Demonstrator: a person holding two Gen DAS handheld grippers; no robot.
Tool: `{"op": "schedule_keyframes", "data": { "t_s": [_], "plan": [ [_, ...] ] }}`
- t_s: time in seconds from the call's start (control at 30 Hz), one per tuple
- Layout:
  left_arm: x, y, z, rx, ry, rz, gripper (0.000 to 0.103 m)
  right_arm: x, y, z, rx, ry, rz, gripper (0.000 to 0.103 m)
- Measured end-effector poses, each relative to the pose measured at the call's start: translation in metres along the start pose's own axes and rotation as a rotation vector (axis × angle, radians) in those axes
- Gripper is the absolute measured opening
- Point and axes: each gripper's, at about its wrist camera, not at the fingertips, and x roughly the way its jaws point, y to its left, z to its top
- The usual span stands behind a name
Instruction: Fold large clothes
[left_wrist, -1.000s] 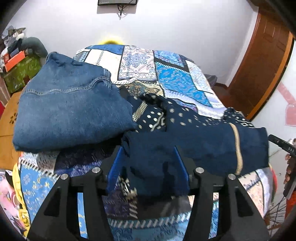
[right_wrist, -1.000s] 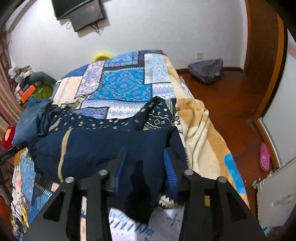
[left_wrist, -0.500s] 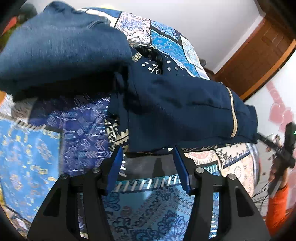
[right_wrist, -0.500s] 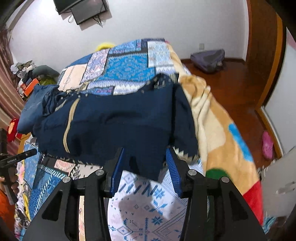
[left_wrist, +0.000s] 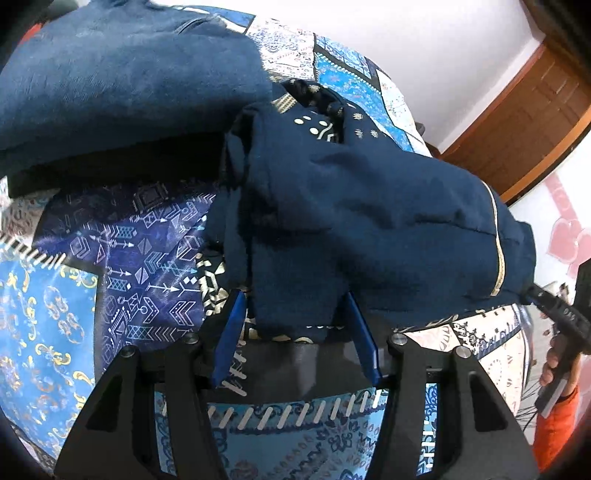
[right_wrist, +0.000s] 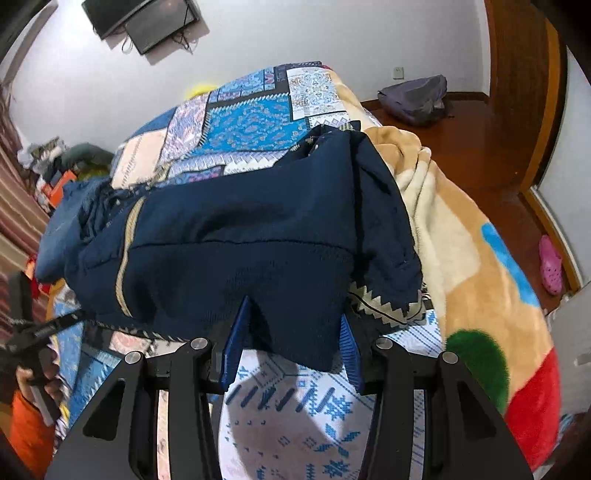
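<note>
Navy garment (left_wrist: 369, 221), folded over and laid flat across the patchwork bed (left_wrist: 66, 325) beside the denim pile (left_wrist: 122, 81), near hem pinched at both ends between closed left fingers (left_wrist: 232, 332) and right fingers (right_wrist: 234, 343), seemingly to keep the fold square.

Both wrist views were evenly, softly lit, with strong fisheye bending and black vignetting at the corners. Soft shadows fell toward 6 o'clock beneath the navy garment (left_wrist: 362, 229); its folds looked slightly blurred.
</note>
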Motion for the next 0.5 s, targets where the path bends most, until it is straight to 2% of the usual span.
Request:
{"op": "schedule_keyframes", "data": {
  "t_s": [0.03, 0.07, 0.1, 0.13, 0.17, 0.33, 0.5],
  "plan": [
    [-0.001, -0.003, 0.000, 0.010, 0.000, -0.006, 0.032, -0.001, 0.000, 0.000, 0.007, 0.000, 0.017, 0.041],
    [-0.001, -0.009, 0.001, 0.022, 0.006, -0.008, 0.022, -0.002, 0.000, -0.001, 0.006, -0.002, 0.028, 0.032],
    [-0.002, -0.012, 0.002, 0.035, 0.003, 0.001, 0.018, -0.003, 0.002, -0.001, -0.002, -0.001, 0.036, 0.020],
    [-0.006, -0.016, 0.002, 0.054, -0.007, 0.010, 0.010, -0.006, 0.004, -0.001, -0.018, -0.003, 0.039, 0.016],
    [-0.011, -0.019, 0.002, 0.074, -0.017, 0.013, 0.009, -0.007, 0.006, -0.001, -0.027, -0.006, 0.046, 0.011],
    [-0.052, -0.032, 0.017, 0.097, -0.124, -0.073, 0.007, -0.027, 0.010, 0.010, -0.010, -0.058, 0.140, 0.009],
    [-0.076, -0.053, 0.057, 0.137, -0.207, -0.126, 0.006, -0.034, 0.020, 0.044, -0.037, -0.105, 0.161, 0.008]
  ]
}}
